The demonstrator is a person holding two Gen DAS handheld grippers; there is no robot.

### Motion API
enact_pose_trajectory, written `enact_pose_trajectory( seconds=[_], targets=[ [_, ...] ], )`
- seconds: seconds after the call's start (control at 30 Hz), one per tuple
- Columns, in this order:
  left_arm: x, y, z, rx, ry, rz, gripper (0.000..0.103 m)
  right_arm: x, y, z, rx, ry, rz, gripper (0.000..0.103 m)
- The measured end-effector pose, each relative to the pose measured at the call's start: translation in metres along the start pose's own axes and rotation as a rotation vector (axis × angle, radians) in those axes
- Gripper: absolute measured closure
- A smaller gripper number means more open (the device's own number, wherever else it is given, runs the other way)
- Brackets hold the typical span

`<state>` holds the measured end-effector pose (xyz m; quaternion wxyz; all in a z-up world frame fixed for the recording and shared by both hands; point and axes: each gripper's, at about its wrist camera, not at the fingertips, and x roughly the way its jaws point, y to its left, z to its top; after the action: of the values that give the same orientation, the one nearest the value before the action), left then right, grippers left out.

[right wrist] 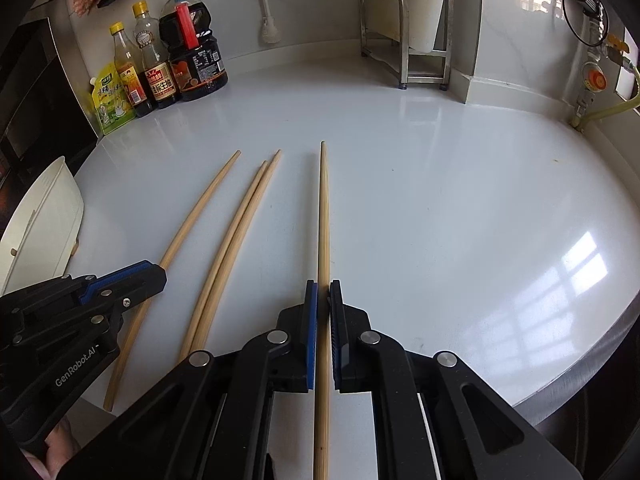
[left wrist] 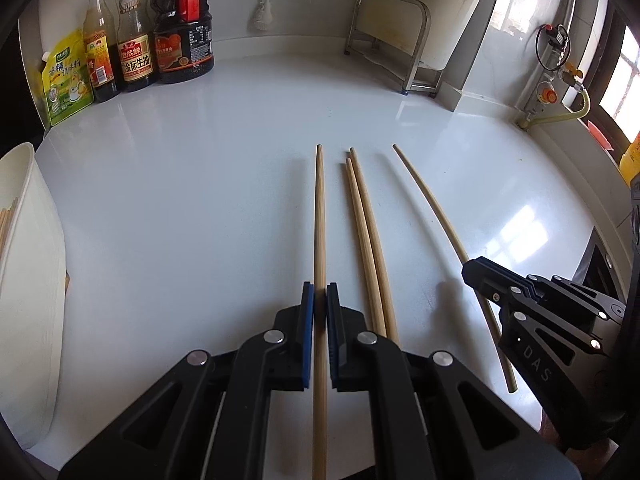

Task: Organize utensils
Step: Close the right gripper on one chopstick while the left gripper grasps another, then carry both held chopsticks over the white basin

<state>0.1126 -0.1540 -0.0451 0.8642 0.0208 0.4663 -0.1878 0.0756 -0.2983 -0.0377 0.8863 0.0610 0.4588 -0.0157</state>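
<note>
Four long wooden chopsticks lie side by side on the white counter (left wrist: 200, 184). My left gripper (left wrist: 320, 292) is shut on the leftmost chopstick (left wrist: 319, 220), which runs straight out between its blue pads. My right gripper (right wrist: 323, 292) is shut on the rightmost chopstick (right wrist: 324, 208). Between them lie two chopsticks close together (left wrist: 368, 232), also in the right wrist view (right wrist: 240, 216). Each view shows the other gripper from the side: the right gripper (left wrist: 476, 270) on its chopstick (left wrist: 432, 208), the left gripper (right wrist: 156, 274) on its chopstick (right wrist: 200, 212).
A white container (left wrist: 28, 280) with chopstick ends showing inside stands at the left edge (right wrist: 44, 216). Sauce bottles (left wrist: 136, 40) and a green pouch (left wrist: 66, 80) stand at the back left. A metal rack (left wrist: 392, 40) is at the back. The counter's rounded edge (right wrist: 580, 376) drops off on the right.
</note>
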Motion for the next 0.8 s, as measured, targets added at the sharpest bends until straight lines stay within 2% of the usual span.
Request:
enact_pose_trajectory(
  seconds=[0.17,0.4,0.63,0.8],
  targets=[
    [-0.028,0.005,0.0,-0.001,-0.034,-0.031,0.096,-0.019,0.007,0.002,0.029,-0.04,0.034,0.097],
    [-0.088,0.032,0.005,-0.03,-0.134,-0.046,0.096,-0.051,0.035,0.014,0.065,-0.106,0.156,0.097],
    [-0.151,0.098,0.006,-0.109,-0.224,0.024,0.096,-0.066,0.11,0.036,-0.006,-0.145,0.291,0.097],
    [-0.181,0.149,0.002,-0.154,-0.269,0.103,0.096,-0.064,0.179,0.05,-0.097,-0.133,0.367,0.097]
  ],
)
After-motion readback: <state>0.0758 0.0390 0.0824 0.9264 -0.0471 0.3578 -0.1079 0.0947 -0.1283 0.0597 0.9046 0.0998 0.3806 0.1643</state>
